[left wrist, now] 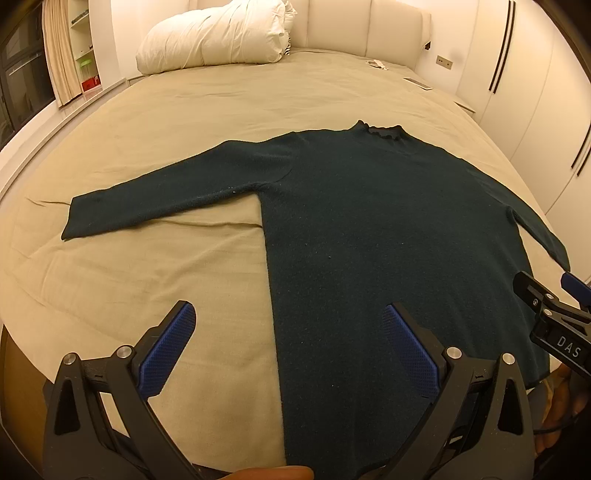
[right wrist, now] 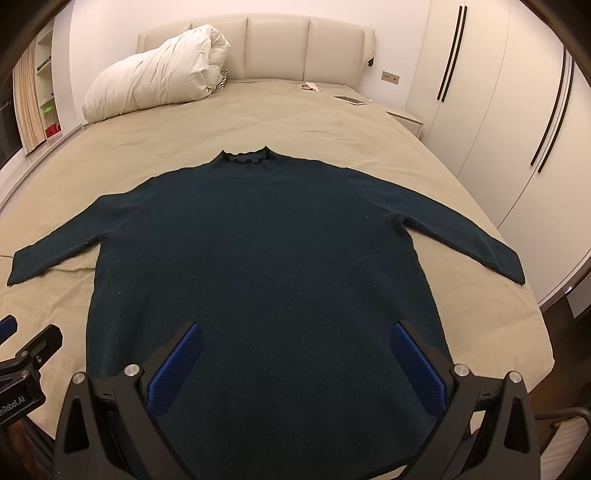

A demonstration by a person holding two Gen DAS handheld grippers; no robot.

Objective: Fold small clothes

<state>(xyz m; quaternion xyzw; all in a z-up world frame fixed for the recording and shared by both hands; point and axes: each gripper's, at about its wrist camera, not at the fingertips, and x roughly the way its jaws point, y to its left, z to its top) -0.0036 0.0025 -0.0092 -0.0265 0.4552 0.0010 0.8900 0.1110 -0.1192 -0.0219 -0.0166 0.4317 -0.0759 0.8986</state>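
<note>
A dark teal long-sleeved sweater [left wrist: 369, 229] [right wrist: 258, 251] lies flat on the bed, frilled collar toward the headboard, both sleeves spread out to the sides. My left gripper [left wrist: 291, 325] hovers open above the sweater's lower left edge, one blue pad over the sheet and one over the cloth. My right gripper [right wrist: 295, 343] stands open above the sweater's lower middle, holding nothing. The right gripper's tip [left wrist: 554, 310] shows at the far right of the left wrist view, and the left gripper's tip [right wrist: 26, 354] shows at the far left of the right wrist view.
The beige bed sheet [left wrist: 147, 277] [right wrist: 332, 122] has a few creases. A rolled white duvet [left wrist: 214, 35] [right wrist: 155, 74] sits by the padded headboard. Small flat items [right wrist: 349, 99] lie near the bed's far right corner. White wardrobes [right wrist: 498, 110] line the right side.
</note>
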